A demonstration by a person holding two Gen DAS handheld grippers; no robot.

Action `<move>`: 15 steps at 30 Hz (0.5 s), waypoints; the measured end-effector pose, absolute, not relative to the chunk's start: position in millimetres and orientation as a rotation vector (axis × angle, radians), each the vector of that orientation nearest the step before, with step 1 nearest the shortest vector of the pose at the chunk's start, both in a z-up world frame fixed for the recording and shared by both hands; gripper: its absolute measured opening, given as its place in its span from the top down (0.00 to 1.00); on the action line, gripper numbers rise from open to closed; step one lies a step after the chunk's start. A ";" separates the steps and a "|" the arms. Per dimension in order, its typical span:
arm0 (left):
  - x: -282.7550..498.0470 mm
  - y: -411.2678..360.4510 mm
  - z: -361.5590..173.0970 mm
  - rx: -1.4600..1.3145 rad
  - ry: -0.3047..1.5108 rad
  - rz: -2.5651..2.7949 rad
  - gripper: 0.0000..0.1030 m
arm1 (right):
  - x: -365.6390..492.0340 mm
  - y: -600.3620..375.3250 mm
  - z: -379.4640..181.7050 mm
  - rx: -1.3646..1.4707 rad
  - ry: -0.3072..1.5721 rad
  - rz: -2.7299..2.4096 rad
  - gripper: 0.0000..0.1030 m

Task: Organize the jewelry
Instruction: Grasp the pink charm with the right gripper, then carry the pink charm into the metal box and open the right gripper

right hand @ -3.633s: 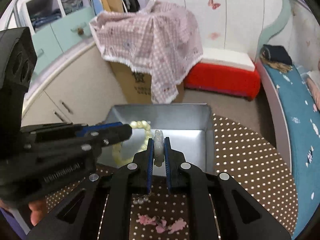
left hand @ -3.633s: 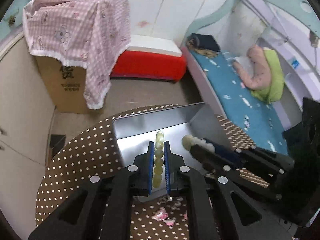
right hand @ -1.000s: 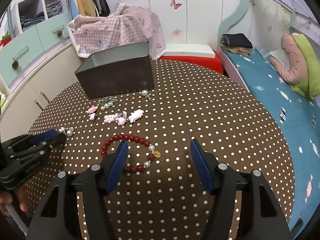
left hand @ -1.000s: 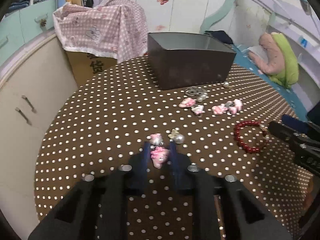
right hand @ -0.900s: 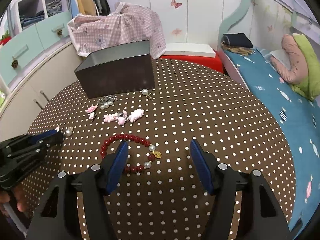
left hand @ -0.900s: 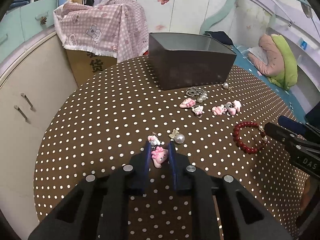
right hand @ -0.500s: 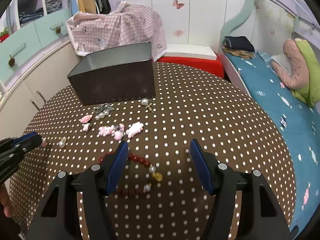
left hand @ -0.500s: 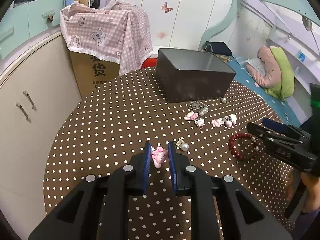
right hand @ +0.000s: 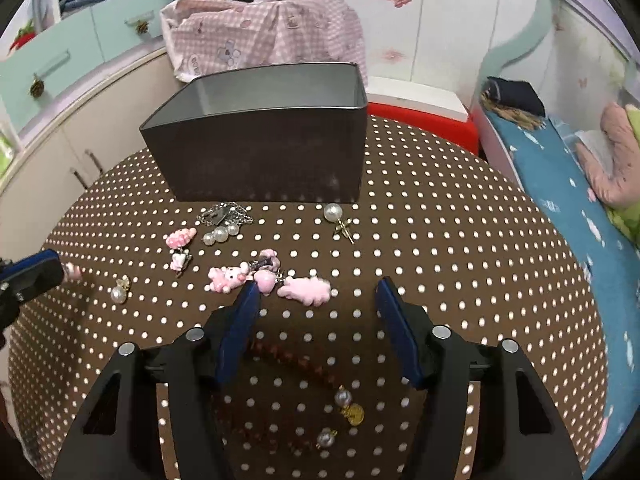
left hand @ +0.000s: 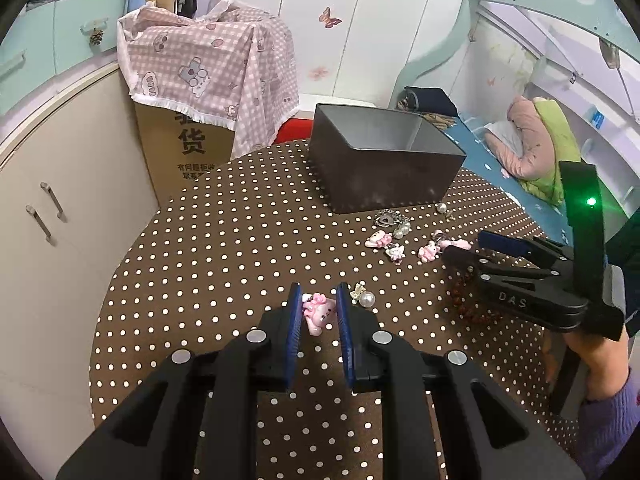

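My left gripper (left hand: 317, 300) is shut on a pink charm (left hand: 318, 312) and holds it above the dotted brown table (left hand: 224, 248). My right gripper (right hand: 318, 292) is open wide and empty, low over a red bead bracelet (right hand: 296, 364) that lies partly under its fingers. The grey metal box (left hand: 384, 162) stands open at the far side of the table; it also shows in the right wrist view (right hand: 264, 136). Pink charms (right hand: 272, 278), a pearl earring (right hand: 334, 214) and a small silver chain (right hand: 222, 214) lie between the box and the bracelet.
A pearl stud (left hand: 366, 299) lies just right of my left fingers. A cardboard box under a pink checked cloth (left hand: 208, 64) stands behind the table. White cabinets (left hand: 44, 184) are on the left and a bed (right hand: 560, 184) on the right.
My left gripper has risen with the pink charm in it. My right gripper has moved forward and down over the red bracelet, closer to the pink charms.
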State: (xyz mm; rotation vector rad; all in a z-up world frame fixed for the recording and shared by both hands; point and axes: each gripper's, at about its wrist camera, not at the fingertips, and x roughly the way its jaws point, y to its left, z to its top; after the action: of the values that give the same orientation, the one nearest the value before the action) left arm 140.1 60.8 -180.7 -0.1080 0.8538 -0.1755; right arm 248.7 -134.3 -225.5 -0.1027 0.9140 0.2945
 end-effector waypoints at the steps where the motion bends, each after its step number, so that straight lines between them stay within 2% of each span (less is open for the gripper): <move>1: 140.9 60.7 -180.3 -0.112 0.855 -0.179 0.85 | 249.7 -133.7 -225.1 -0.107 0.913 0.306 0.48; 4: 143.1 60.7 -180.3 -0.121 0.857 -0.187 0.85 | 251.0 -131.9 -223.5 -0.114 0.915 0.329 0.66; 5: 143.7 59.6 -180.0 -0.121 0.857 -0.192 0.85 | 250.9 -130.1 -223.1 -0.124 0.915 0.332 0.70; 8: 145.6 58.6 -179.6 -0.125 0.859 -0.199 0.85 | 248.2 -128.6 -222.4 -0.136 0.911 0.332 0.71; 10: 145.2 57.8 -178.6 -0.125 0.857 -0.206 0.85 | 244.2 -128.6 -221.5 -0.138 0.909 0.334 0.84; 15: 145.5 55.1 -172.5 -0.133 0.846 -0.230 0.85 | 235.5 -135.7 -217.2 -0.141 0.910 0.330 0.84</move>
State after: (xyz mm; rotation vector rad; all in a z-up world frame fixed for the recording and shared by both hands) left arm 145.5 55.1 -172.5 -0.1331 0.8465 -0.2297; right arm 235.5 -135.7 -217.2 -0.1407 0.9095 0.3304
